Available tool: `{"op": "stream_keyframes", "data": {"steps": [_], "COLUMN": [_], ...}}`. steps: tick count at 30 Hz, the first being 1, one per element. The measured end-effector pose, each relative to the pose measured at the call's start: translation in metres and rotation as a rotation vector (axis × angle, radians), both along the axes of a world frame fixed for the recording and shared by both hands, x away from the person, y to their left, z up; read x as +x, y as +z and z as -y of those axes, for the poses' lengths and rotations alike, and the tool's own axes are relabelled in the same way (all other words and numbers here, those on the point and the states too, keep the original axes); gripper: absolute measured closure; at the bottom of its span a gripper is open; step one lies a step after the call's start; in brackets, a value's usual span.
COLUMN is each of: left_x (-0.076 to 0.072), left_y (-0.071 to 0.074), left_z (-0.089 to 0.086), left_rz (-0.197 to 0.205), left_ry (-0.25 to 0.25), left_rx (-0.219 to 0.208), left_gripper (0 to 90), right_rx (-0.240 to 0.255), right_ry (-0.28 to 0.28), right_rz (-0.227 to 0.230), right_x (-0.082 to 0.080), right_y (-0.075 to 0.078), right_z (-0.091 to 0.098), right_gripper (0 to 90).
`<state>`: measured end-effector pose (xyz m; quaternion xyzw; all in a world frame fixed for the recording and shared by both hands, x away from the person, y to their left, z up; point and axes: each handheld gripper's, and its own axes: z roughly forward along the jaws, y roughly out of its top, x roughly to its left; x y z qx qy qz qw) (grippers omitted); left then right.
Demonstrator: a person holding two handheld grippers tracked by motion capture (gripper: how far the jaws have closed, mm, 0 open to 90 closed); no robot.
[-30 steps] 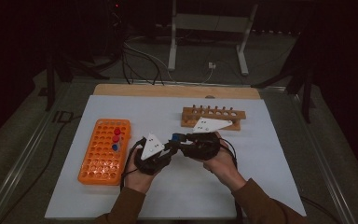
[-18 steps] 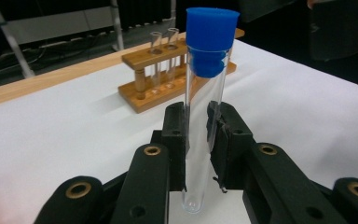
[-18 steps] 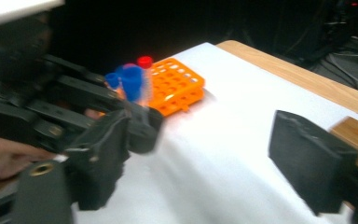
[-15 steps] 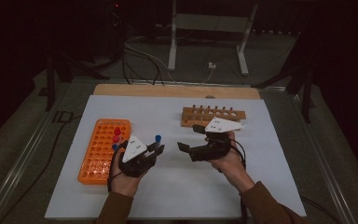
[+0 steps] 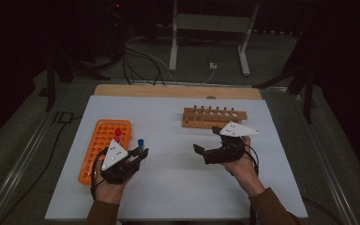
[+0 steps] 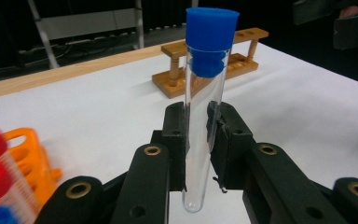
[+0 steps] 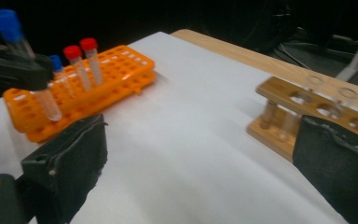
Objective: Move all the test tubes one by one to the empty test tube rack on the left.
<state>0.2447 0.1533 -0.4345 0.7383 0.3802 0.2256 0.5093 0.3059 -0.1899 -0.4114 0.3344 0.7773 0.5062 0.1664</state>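
My left gripper (image 5: 138,153) is shut on a clear test tube with a blue cap (image 6: 200,116), which stands upright between its pads (image 6: 175,135) beside the orange rack (image 5: 98,143). That tube (image 5: 140,142) also shows in the right gripper view, where the left gripper holds it (image 7: 9,25). My right gripper (image 7: 205,163) stands wide open over the white mat; its jaws have just been opening and nothing is between them. In the high view the right gripper (image 5: 207,139) sits right of centre, in front of the wooden rack (image 5: 214,117).
Two red-capped tubes (image 7: 81,51) and a blue-capped one (image 7: 56,63) stand in the orange rack (image 7: 98,79). The wooden rack (image 6: 205,70) is at the back right of the white mat (image 5: 168,187). A metal stand and cables lie behind the table.
The two grippers were together at the mat's centre and have parted. The left one carried the blue-capped tube leftward to the orange rack. The right one let go, opened and drew off to the right.
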Motion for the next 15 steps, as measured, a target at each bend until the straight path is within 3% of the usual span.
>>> {"op": "stream_keyframes", "data": {"steps": [5,8,15], "left_x": [-0.004,-0.006,-0.01], "left_y": [0.0,-0.001,-0.007], "left_z": [-0.011,-0.017,-0.034], "left_rz": [0.007,0.007,0.012], "left_ry": [0.016,0.028,0.061], "left_rx": [-0.004,-0.002,0.015], "left_gripper": [77.4,77.4,77.4], "right_rx": [0.016,-0.002,0.027], "right_ry": [-0.027,-0.045,-0.07], "right_rz": [0.006,0.016,0.006], "right_x": [-0.001,-0.001,-0.002], "right_y": [-0.002,-0.004,-0.009], "right_z": [0.011,0.015,0.027], "right_gripper": [0.6,0.6,0.0]}}
